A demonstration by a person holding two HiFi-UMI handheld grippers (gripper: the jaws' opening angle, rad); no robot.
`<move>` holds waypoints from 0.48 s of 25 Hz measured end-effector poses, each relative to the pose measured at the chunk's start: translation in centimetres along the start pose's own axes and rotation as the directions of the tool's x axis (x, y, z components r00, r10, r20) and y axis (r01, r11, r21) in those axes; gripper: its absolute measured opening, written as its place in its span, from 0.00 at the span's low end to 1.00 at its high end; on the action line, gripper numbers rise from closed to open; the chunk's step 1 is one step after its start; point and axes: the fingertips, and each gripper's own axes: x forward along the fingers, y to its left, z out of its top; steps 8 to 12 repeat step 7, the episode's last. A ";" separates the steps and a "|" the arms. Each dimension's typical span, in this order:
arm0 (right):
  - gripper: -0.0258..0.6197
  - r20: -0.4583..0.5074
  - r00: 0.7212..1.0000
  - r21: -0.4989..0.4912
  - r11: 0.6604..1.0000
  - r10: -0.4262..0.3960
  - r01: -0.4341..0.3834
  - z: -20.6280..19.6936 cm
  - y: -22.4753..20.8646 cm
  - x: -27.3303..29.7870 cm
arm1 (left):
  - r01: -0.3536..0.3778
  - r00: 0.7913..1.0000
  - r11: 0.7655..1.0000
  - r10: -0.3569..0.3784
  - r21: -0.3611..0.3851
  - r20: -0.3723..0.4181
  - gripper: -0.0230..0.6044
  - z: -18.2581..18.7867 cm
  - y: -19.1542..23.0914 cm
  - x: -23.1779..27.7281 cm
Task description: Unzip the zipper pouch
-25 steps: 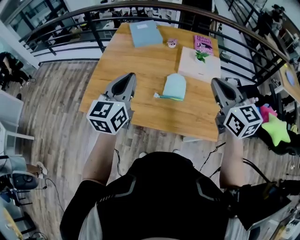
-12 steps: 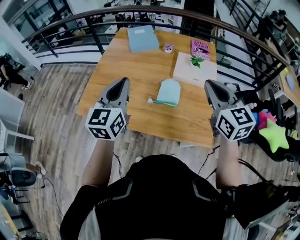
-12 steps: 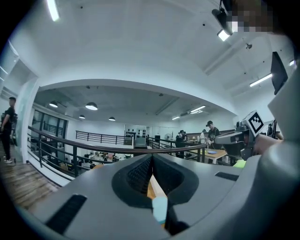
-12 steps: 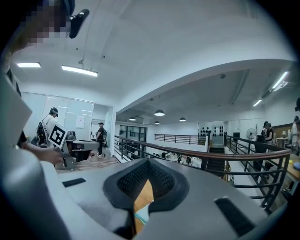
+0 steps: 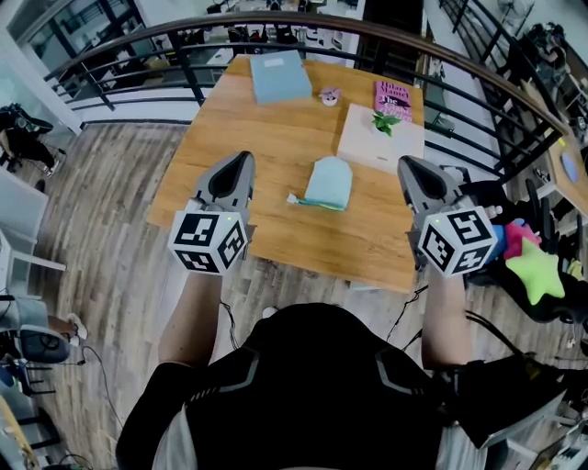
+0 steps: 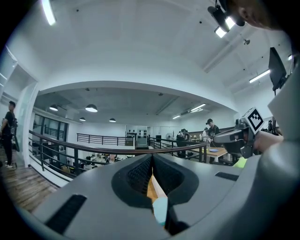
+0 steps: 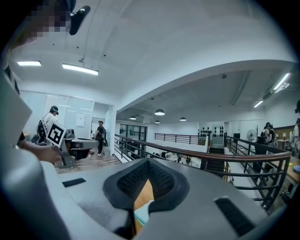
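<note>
A light teal zipper pouch lies flat in the middle of the wooden table, its zipper tab sticking out at its near left corner. My left gripper hovers shut over the table's near left part, well left of the pouch and holding nothing. My right gripper is shut and empty over the near right edge, right of the pouch. In each gripper view only a sliver of the pouch shows through the slit between the closed jaws.
A blue book, a small pink object, a pink book and a white box with a little plant sit at the table's far side. A curved railing runs behind. Plush toys lie at the right.
The head view has shifted a little, so the table and pouch sit slightly higher and further left in the picture. Both grippers stay shut and roughly where they were.
</note>
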 end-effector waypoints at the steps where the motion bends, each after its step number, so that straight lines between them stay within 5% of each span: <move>1: 0.05 -0.001 1.000 -0.002 1.000 -0.001 0.001 0.0 -0.1 0.0 | 0.001 1.000 1.000 -0.001 0.001 -0.001 0.08 0.0 -0.1 0.0; 12: 0.05 -0.009 1.000 -0.005 1.000 -0.010 0.010 -0.3 -0.6 0.3 | 0.000 1.000 1.000 -0.001 -0.011 -0.018 0.08 -0.4 -0.1 0.5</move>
